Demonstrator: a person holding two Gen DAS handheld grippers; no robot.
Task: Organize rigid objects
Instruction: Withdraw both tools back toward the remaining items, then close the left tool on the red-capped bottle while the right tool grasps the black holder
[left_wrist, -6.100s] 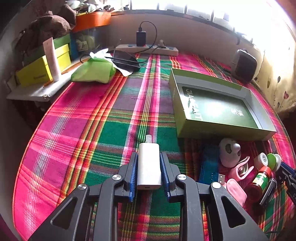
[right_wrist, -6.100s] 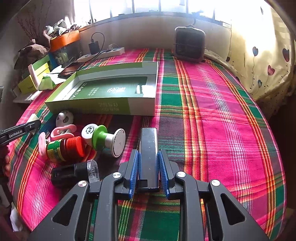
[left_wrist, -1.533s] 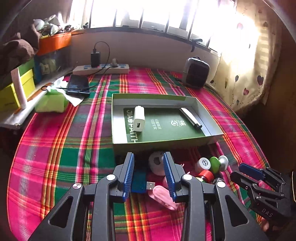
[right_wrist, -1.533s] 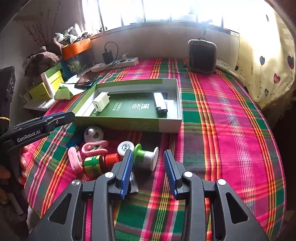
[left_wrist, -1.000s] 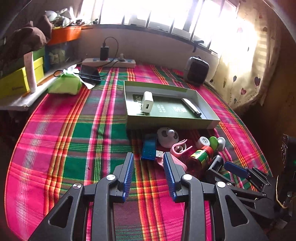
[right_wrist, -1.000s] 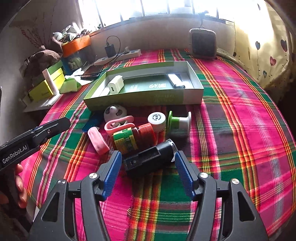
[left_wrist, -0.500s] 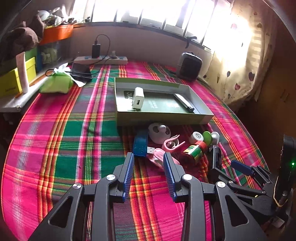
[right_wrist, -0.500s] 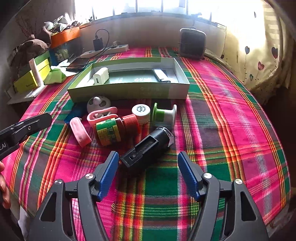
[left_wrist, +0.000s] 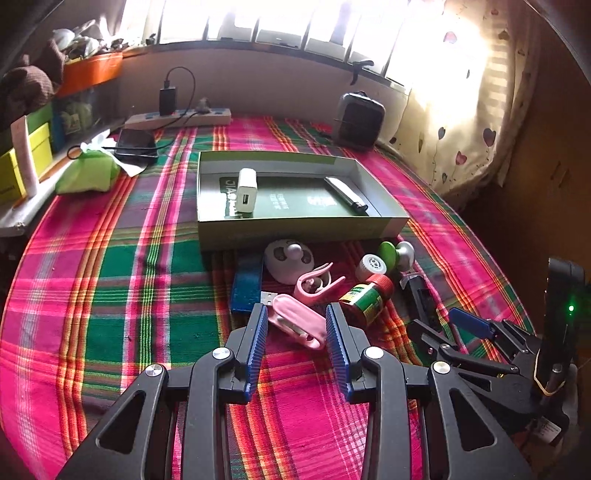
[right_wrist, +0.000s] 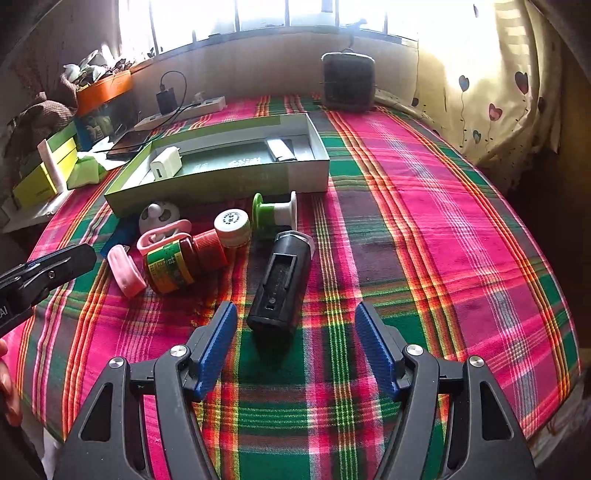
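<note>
My left gripper (left_wrist: 297, 325) hangs open over the plaid cloth, and a pink oblong case (left_wrist: 295, 321) lies between its fingertips, not pressed by the pads. Beyond it lie a blue USB stick (left_wrist: 246, 286), a pink clip (left_wrist: 317, 284) and a red-capped bottle (left_wrist: 365, 299). My right gripper (right_wrist: 295, 314) stands wide open. The near end of a black cylinder (right_wrist: 280, 284) lies between its tips, untouched. The green box (right_wrist: 221, 181) holds a white charger (right_wrist: 166, 162) and a flat dark bar (right_wrist: 282, 149).
A white mini fan (right_wrist: 159, 216), a white cap (right_wrist: 232, 225) and a green spool (right_wrist: 275, 212) lie before the box. A power strip (left_wrist: 177, 119), a phone (left_wrist: 135, 146), a green bundle (left_wrist: 86, 173) and a dark heater (right_wrist: 347, 81) stand behind. The table edge runs close on the right.
Six seconds ago each gripper held an object: the charger in the left, the dark bar in the right. Both now lie in the box. The right jaws have widened around the black cylinder.
</note>
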